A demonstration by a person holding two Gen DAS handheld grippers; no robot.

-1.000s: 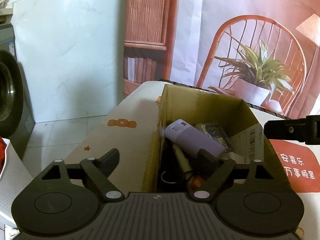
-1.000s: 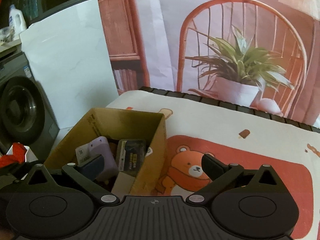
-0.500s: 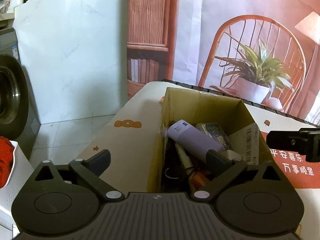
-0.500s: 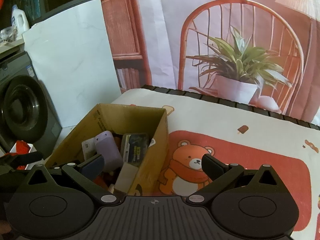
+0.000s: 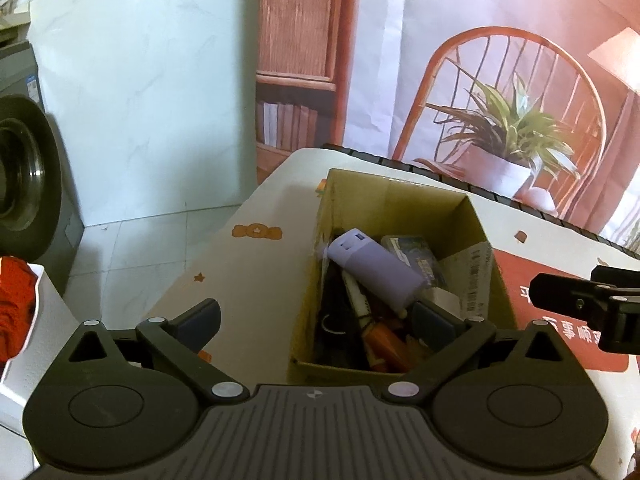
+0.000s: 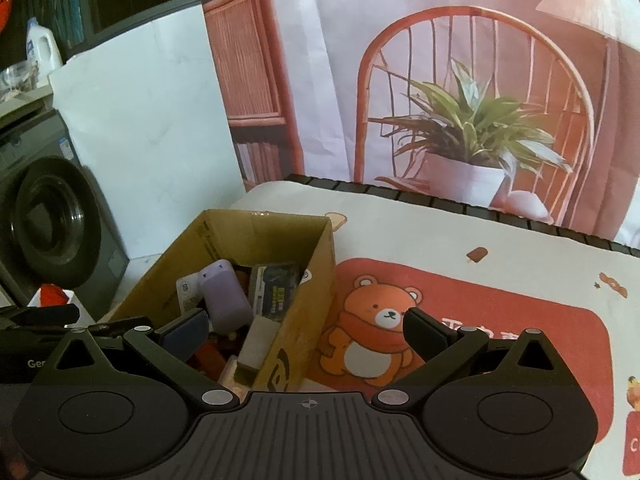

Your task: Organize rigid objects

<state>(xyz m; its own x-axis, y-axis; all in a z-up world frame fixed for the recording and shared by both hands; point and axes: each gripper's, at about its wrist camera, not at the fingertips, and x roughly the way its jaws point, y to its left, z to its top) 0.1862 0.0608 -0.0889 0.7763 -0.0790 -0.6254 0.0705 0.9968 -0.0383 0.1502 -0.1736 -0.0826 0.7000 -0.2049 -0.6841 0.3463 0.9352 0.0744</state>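
From the left wrist camera, our left gripper (image 5: pixel 316 316) hovers with its jaws wide apart and empty, straddling the near left corner of the cardboard box (image 5: pixel 472 216). Inside the box, at 12 o'clock from us, a purple case (image 5: pixel 376 266) lies tilted across a marker (image 5: pixel 356 292), a dark packet (image 5: pixel 416 254) and orange bits (image 5: pixel 384 340). If we reach in from here, we judge the left finger could catch the box wall and shove the box toward the bench edge at 9 o'clock, where the floor (image 5: pixel 132 240) drops away.

From the right wrist camera, our right gripper (image 6: pixel 306 330) also has its jaws apart and empty, spanning the box's right wall. The same purple case sits at 11 o'clock. Open room lies at 2 o'clock on the bear tablecloth (image 6: pixel 500 248), bare of objects. The left gripper, at 9 o'clock, is close; crossing could bump it.
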